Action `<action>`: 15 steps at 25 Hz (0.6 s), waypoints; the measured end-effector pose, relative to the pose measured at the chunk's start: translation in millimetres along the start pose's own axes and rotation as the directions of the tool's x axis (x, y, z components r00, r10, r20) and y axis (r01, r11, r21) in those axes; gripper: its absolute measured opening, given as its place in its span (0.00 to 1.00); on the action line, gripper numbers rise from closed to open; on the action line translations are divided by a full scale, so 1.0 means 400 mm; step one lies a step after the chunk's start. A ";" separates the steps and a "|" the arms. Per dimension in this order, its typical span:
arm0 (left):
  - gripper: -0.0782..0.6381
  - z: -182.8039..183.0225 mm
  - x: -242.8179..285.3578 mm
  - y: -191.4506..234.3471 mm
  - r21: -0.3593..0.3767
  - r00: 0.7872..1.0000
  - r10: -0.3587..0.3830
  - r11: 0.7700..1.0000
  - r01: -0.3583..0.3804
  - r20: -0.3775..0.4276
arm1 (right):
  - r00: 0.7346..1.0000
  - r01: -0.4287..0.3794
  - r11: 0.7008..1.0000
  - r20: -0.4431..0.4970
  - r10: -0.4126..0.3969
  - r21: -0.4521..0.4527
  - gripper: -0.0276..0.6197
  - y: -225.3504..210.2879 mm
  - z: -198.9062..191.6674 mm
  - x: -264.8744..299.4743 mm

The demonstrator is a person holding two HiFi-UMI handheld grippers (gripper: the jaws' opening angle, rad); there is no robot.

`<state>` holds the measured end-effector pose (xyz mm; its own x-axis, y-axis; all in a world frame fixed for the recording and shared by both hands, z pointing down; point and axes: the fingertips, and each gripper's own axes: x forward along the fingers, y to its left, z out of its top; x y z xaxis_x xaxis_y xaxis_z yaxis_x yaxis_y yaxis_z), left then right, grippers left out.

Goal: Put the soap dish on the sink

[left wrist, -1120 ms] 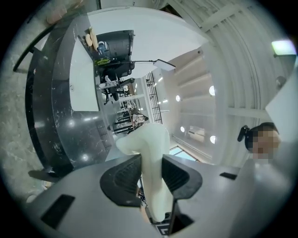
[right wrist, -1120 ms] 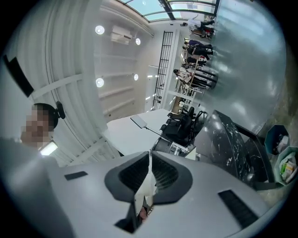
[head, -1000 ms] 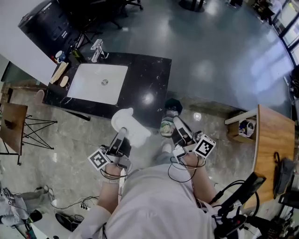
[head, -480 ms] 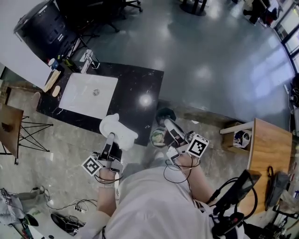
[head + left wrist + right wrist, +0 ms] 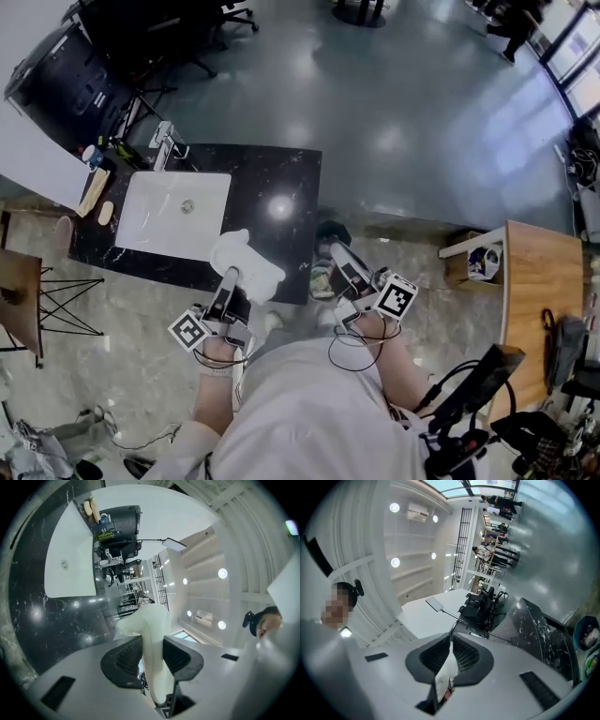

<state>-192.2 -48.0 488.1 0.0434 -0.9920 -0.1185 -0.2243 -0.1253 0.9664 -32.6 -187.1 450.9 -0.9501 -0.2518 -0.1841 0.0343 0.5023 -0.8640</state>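
The soap dish (image 5: 247, 262) is white and rounded, and my left gripper (image 5: 231, 276) is shut on its rim. It hangs over the front edge of the black marble counter (image 5: 277, 202), just right of the white basin (image 5: 173, 228). In the left gripper view both pads clamp the soap dish (image 5: 151, 637), with the basin (image 5: 70, 562) ahead at upper left. My right gripper (image 5: 334, 249) is beside the counter's right front corner. Its jaws are together in the right gripper view (image 5: 449, 654), holding nothing.
A chrome tap (image 5: 165, 143) stands behind the basin. Two pale bars (image 5: 97, 197) and a bottle (image 5: 90, 153) sit at the basin's left end. A small bin (image 5: 321, 277) is on the floor under my right gripper. A wooden table (image 5: 539, 281) is at right.
Both grippers have moved forward toward the counter. The soap dish, still held, now sits nearer the basin, over the counter's front edge.
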 end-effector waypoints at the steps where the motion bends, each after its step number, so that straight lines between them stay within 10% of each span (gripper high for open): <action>1: 0.28 0.008 0.003 0.003 -0.001 1.000 -0.005 1.000 0.005 -0.010 | 1.000 0.003 1.000 0.005 -0.003 -0.005 0.09 0.003 -0.005 0.007; 15: 0.28 0.033 0.065 0.056 -0.049 0.994 -0.015 0.999 0.010 -0.113 | 0.995 0.069 0.998 0.074 -0.069 -0.002 0.09 0.014 -0.047 -0.003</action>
<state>-208.9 -76.6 503.7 0.1562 -0.9819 -0.1068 -0.1755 -0.1340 0.9753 -37.0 -168.5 455.1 -0.9246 -0.3465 -0.1585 -0.0320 0.4851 -0.8739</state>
